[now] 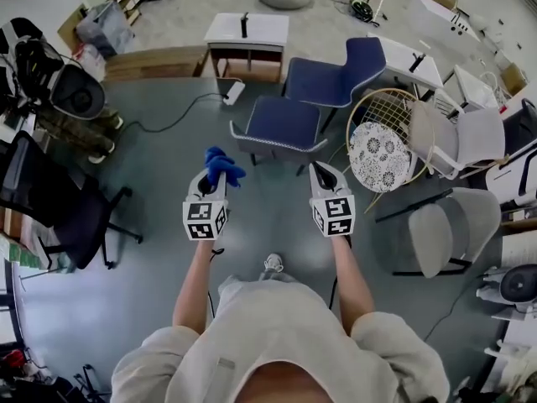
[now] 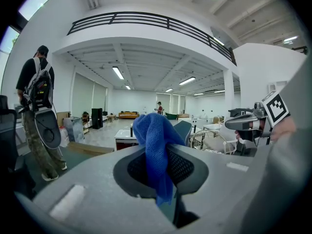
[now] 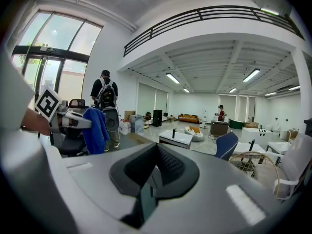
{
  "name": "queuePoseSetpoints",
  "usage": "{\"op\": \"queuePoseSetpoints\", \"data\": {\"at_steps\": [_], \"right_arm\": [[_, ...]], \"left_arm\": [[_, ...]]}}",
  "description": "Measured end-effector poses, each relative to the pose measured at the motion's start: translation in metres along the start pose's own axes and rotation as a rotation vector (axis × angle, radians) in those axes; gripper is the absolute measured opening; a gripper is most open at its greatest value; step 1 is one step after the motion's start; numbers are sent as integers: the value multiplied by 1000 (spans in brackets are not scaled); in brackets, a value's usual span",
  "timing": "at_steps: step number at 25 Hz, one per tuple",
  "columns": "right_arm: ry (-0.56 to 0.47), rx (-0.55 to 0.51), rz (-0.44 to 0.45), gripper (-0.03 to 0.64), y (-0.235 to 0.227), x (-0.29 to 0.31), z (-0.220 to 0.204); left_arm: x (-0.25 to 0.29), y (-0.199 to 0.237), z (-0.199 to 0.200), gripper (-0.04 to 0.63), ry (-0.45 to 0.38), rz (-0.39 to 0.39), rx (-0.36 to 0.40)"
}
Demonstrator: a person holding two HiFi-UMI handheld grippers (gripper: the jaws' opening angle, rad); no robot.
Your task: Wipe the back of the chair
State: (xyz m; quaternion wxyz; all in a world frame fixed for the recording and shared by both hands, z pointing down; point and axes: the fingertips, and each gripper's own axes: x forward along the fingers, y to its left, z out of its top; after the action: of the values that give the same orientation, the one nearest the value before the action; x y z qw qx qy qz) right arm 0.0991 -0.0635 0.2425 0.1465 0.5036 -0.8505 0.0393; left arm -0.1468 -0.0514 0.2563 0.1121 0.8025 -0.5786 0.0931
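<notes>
Left gripper [image 1: 215, 177]: jaws clamped on the blue cloth [image 2: 155, 145], which stands up above them. Right gripper [image 1: 324, 175]: jaws closed together, nothing between. Blue chair [image 1: 285, 122] stands on the grey floor [image 1: 168, 166] just ahead, clear of both grippers, its back on the far side.

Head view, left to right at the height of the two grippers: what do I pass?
From the left: black swivel office chair → left gripper, jaws shut on a blue cloth → right gripper, nothing between its jaws → pale grey padded chair.
</notes>
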Motion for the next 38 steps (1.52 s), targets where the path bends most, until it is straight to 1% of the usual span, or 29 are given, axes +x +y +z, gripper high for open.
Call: {"op": "queuePoseSetpoints", "data": {"at_steps": [6,9,14,21,24,30,34,38], "right_arm": [[10,22,12,2,-1,27,0],[22,36,4,2,5,34,-3],[39,38,-39,2,10,55,-10],[76,56,-104,2,25,67,-36],[81,52,-124,2,30,70,-45],[73,30,-154,2,25,78,-61],[67,26,-160,2,18,88,-77],[71,15,-148,2,9,100,-97]], "left_arm": [[20,16,-15,44,48,3,-6],[19,28,-24,44,68,-3,-22],[29,53,-36,44,75,-32,-24],[41,77,-70,44,99,-80,-39],[48,79,-86,44,105,-99,-52],[68,71,-115,44,102,-136,-63],[78,70,-137,44,115,-131,-39],[89,69,-156,44,126,-111,-6]]}}
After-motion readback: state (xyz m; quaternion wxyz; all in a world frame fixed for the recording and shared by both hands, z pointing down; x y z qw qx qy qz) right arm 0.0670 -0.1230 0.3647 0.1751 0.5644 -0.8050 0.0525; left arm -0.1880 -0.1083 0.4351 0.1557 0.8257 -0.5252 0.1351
